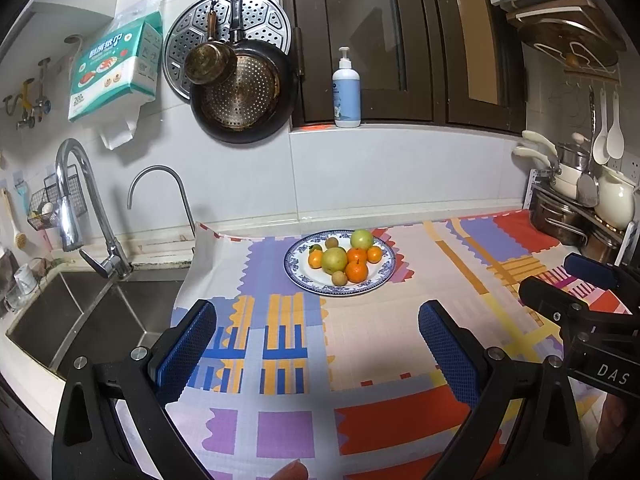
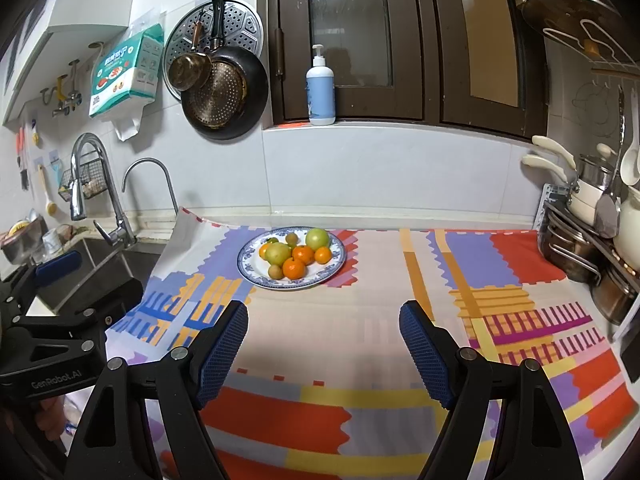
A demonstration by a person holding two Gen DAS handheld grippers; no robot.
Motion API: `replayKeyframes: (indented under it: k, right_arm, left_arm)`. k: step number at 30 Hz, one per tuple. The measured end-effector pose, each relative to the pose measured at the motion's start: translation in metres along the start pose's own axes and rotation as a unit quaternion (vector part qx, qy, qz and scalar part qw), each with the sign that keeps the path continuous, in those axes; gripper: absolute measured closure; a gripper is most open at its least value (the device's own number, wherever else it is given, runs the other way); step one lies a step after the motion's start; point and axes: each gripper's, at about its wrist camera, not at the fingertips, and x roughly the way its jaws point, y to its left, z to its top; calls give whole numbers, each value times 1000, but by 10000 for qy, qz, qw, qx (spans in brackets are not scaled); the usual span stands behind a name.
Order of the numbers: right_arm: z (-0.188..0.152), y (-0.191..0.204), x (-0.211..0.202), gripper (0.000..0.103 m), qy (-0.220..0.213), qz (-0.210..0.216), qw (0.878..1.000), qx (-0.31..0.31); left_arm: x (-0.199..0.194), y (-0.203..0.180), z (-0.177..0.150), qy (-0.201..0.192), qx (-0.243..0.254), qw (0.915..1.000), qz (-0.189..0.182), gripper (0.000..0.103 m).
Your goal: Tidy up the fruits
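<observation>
Nearest the cameras, the left gripper [image 1: 318,344] is being held with its jaws spread wide and nothing between its blue pads [image 1: 188,350]. The right gripper [image 2: 322,346] is likewise being held agape and is carrying nothing. Both are being kept above the near part of the worktop, which is being covered by a patterned cloth [image 1: 380,344]. A broad stretch of bare cloth is being left between the fingertips and the fruit, and more is lying open toward the right edge.

At the left edge the cloth is being bordered by a steel sink [image 1: 80,320], with two taps [image 1: 84,208] standing at its back rim. At the right edge a rack of pots [image 2: 584,248] is being crowded against the worktop.

Farther back, near the rear edge and left of its middle, one blue-rimmed plate [image 1: 310,280] is being used to carry the fruit. On it, two large green-yellow fruits [image 1: 334,261] are being seen, with at least four oranges [image 1: 357,271] and three small brownish fruits [image 1: 339,278] packed closely around them; a small dark green one is being partly hidden at the back left. The heap is sitting toward the back of the plate, its near white part being left bare.

Beyond, one pump bottle [image 1: 346,92] is being kept on the window ledge, and pans [image 1: 244,92] are being hung on the tiled wall.
</observation>
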Motion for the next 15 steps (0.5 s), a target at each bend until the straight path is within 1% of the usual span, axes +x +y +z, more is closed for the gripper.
replayKeyframes:
  k: [15]
  right_arm:
    - [0, -1, -2, 24, -7, 15, 10000, -10]
  left_arm:
    - [-5, 1, -3, -24, 15, 10000, 37, 0]
